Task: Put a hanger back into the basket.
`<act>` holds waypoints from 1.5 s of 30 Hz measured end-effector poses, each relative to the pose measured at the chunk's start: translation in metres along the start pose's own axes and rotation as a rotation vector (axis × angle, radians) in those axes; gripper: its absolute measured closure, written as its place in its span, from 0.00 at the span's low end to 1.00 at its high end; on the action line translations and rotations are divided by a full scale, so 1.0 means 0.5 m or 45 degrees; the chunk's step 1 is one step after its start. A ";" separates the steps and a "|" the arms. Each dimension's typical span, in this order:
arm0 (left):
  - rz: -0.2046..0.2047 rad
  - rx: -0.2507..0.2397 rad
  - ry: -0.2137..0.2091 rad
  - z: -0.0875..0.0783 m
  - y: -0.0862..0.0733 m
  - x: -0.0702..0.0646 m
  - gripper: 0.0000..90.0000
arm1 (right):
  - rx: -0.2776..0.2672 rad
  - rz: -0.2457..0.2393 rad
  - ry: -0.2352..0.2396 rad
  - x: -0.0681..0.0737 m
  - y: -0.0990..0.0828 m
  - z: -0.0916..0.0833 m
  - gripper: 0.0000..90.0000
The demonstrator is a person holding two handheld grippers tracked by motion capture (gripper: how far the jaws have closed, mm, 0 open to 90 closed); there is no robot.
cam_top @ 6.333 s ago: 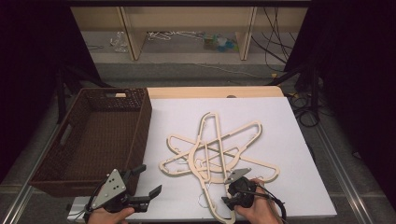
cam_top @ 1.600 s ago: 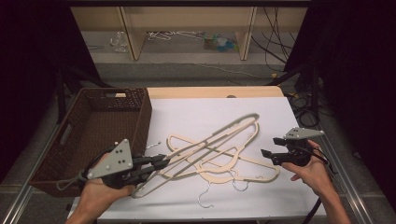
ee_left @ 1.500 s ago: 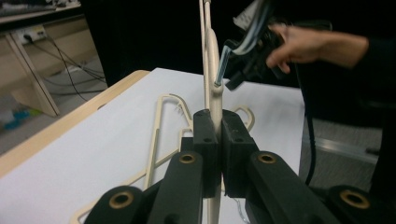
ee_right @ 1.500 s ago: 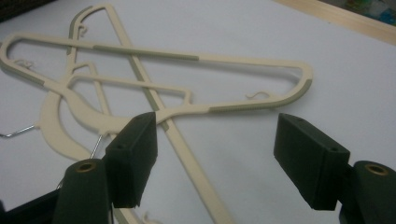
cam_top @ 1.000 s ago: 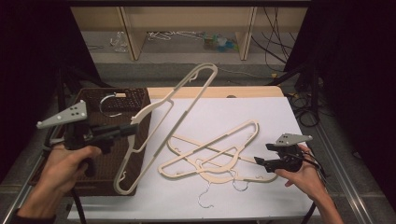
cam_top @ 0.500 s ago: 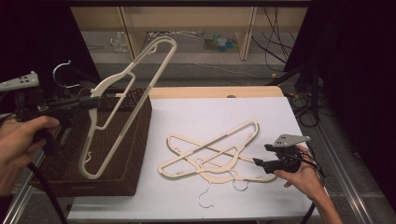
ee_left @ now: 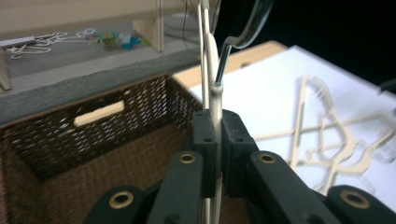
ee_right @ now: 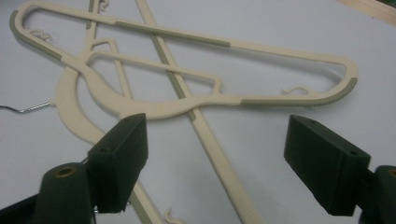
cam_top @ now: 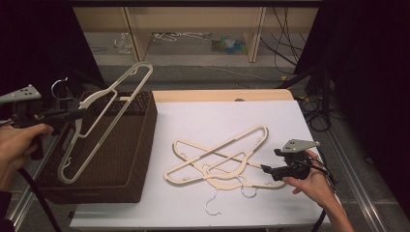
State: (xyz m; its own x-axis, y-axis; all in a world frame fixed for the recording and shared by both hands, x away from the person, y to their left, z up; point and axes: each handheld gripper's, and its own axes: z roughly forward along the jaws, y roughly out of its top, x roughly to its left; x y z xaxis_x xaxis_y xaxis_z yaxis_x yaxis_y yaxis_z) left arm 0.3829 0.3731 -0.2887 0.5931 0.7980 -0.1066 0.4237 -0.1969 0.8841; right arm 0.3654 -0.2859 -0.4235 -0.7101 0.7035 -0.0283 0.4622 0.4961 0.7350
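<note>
A: The white worktop [cam_top: 232, 121] stands in a dim room, with a low wooden shelf unit behind it and cables trailing on the floor. A brown wicker basket [cam_top: 140, 145] sits at its left end. What is going on?

B: Hangers are being cleared from the worktop into the basket. The left gripper [cam_top: 80, 115] has its jaws clamped shut on one cream plastic hanger [cam_top: 104, 121], pinched at the neck just below the metal hook, as the left gripper view makes plain [ee_left: 215, 140]. The hanger hangs tilted in the air above the open basket, its lower end down near the inside.

A: So that one is not yet put away?

B: No, it seems to be mid-delivery. The next move, by the look of it, is to lower it into the basket and part the jaws so it drops clear of the rim.

A: And the other hand?

B: The right gripper [cam_top: 267, 169] rests low at the right edge of the pile of hangers [cam_top: 217, 159] left on the worktop. Its jaws stand wide apart and hold nothing; in the right gripper view the crossed hangers [ee_right: 187, 88] lie just beyond them.

A: What would it need next?

B: Probably to slide forward over one arm of the top hanger and close on it. The hangers overlap, so lifting one may drag another along.
</note>
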 end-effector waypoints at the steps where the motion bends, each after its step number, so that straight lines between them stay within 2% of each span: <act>1: 0.003 0.018 0.004 0.003 -0.005 0.003 0.95 | -0.001 0.000 0.001 0.000 0.000 0.000 0.24; 4: 0.022 0.060 0.017 0.010 -0.016 0.010 0.95 | -0.022 -0.015 0.000 -0.002 0.000 0.000 0.23; 6: 0.027 0.097 0.029 0.020 -0.031 0.017 0.95 | -0.039 0.005 -0.014 -0.003 0.001 -0.002 0.20; 10: 0.014 0.129 0.056 0.027 -0.054 0.031 0.95 | -0.042 -0.006 -0.013 -0.002 0.000 -0.004 0.18; 16: 0.016 0.149 0.056 0.028 -0.076 0.044 0.95 | -0.042 -0.021 -0.012 -0.004 0.000 -0.003 0.18; 17: 0.000 0.168 0.049 0.031 -0.084 0.048 0.95 | -0.028 0.005 -0.005 0.000 0.000 -0.004 0.18; 20: 0.002 0.196 0.054 0.037 -0.094 0.054 0.95 | -0.040 -0.016 -0.006 -0.001 0.000 -0.002 0.18; 22: -0.014 0.198 0.069 0.047 -0.102 0.056 0.95 | -0.039 -0.028 -0.004 -0.001 0.000 -0.001 0.18; 24: 0.006 0.255 0.072 0.056 -0.107 0.060 0.95 | -0.036 -0.028 -0.002 -0.001 0.000 0.000 0.18; 25: -0.036 0.243 0.060 0.072 -0.114 0.060 0.95 | -0.027 -0.007 0.001 0.002 0.000 -0.001 0.18; 28: -0.050 0.248 0.051 0.084 -0.120 0.064 0.95 | -0.037 -0.018 0.011 0.002 0.001 -0.001 0.18; 29: -0.037 0.275 0.041 0.095 -0.126 0.070 0.95 | -0.038 -0.018 0.011 0.002 0.001 -0.001 0.18; 31: -0.047 0.279 0.040 0.102 -0.129 0.072 0.95 | -0.036 -0.021 0.012 0.002 0.000 0.000 0.18; 32: -0.073 0.278 0.042 0.110 -0.131 0.071 0.95 | -0.036 -0.021 0.012 0.002 0.000 0.000 0.18; 33: -0.059 0.325 0.055 0.123 -0.136 0.075 0.95 | -0.036 -0.028 0.010 0.002 0.000 0.000 0.18; 35: -0.050 0.348 0.056 0.127 -0.139 0.077 0.95 | -0.031 -0.039 0.012 0.002 0.000 0.001 0.18; 36: -0.062 0.354 0.068 0.134 -0.144 0.078 0.95 | -0.025 -0.030 0.014 0.003 0.000 0.000 0.18; 37: -0.090 0.318 0.095 0.138 -0.150 0.085 0.95 | -0.024 -0.032 0.016 0.003 0.000 0.000 0.18; 38: -0.090 0.318 0.095 0.138 -0.150 0.085 0.95 | -0.024 -0.032 0.016 0.003 0.000 0.000 0.18; 40: -0.131 0.293 0.117 0.138 -0.154 0.090 0.94 | -0.028 -0.036 0.013 0.003 0.000 0.001 0.18; 41: -0.165 0.274 0.183 0.135 -0.159 0.097 0.93 | -0.024 -0.034 0.016 0.004 0.001 0.001 0.18; 42: -0.165 0.274 0.183 0.135 -0.159 0.097 0.91 | -0.024 -0.033 0.019 0.005 0.001 0.001 0.18; 43: -0.172 0.292 0.216 0.133 -0.159 0.099 0.91 | -0.024 -0.033 0.019 0.005 0.001 0.001 0.18; 45: -0.150 0.313 0.306 0.131 -0.163 0.103 0.88 | -0.026 -0.036 0.019 0.005 0.001 0.002 0.18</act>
State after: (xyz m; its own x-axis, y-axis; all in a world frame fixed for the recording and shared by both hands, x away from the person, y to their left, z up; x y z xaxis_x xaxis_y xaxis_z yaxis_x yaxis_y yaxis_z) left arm 0.4237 0.3930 -0.3959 0.3650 0.9287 -0.0650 0.6489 -0.2037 0.7331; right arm 0.3643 -0.2834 -0.4238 -0.7306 0.6817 -0.0396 0.4307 0.5050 0.7480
